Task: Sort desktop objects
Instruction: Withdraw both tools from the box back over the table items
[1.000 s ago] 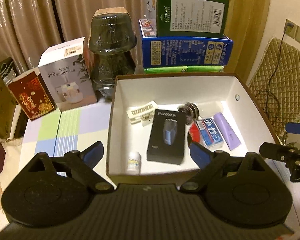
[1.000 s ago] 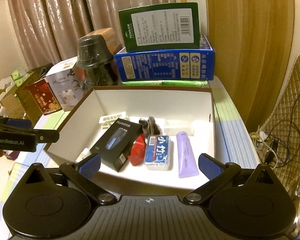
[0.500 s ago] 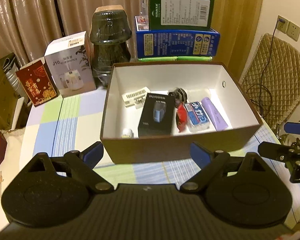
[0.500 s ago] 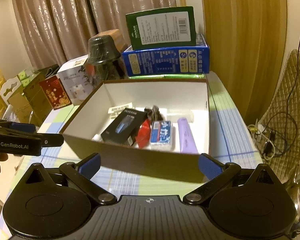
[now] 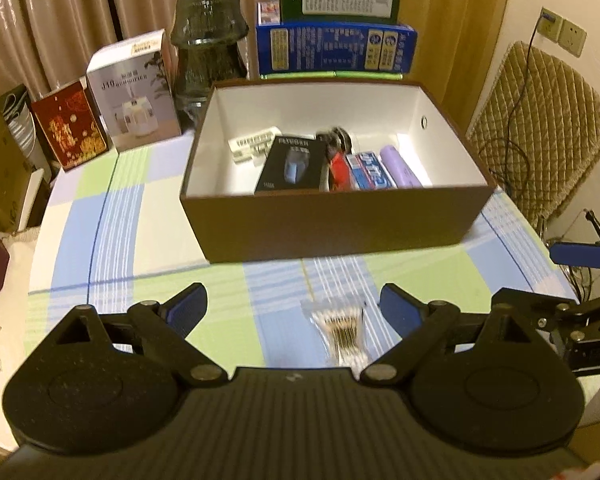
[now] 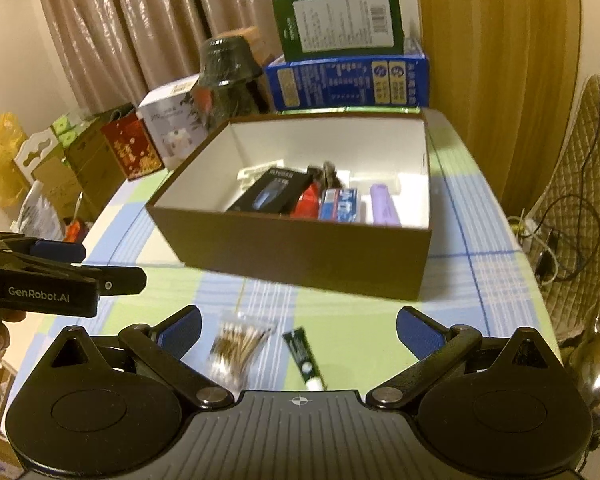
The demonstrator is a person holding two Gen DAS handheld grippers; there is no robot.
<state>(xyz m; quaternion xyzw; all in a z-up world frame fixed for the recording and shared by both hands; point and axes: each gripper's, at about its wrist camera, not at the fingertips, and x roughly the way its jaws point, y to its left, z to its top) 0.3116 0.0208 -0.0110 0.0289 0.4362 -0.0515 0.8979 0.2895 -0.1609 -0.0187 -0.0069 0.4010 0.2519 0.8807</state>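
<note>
**Two things left out on the table, both grippers empty**

So the brown box sits toward the far side of the table and already has a bunch of stuff in it: a black carton, something red, a blue-and-white pack and a purple tube, lined up along its near wall. What's not in yet is a clear bag of cotton swabs lying on the checked cloth near the table's front edge, in front of the box, plus a small green tube just beside it, which only the right wrist view shows.

My read: we're at the "pick the next item" step. The swab bag is the obvious candidate, and the little tube after that. The bag is flat, floppy plastic, so the next move probably needs the gripper to come down low and pinch from the sides without just shoving it along the cloth.

Pose-wise, the left gripper is angled down at the table with jaws spread wide and nothing in them, the bag sitting below the gap. The right gripper is likewise wide open and empty, tilted down over both loose items. The two are side by side, near the front edge.
</note>
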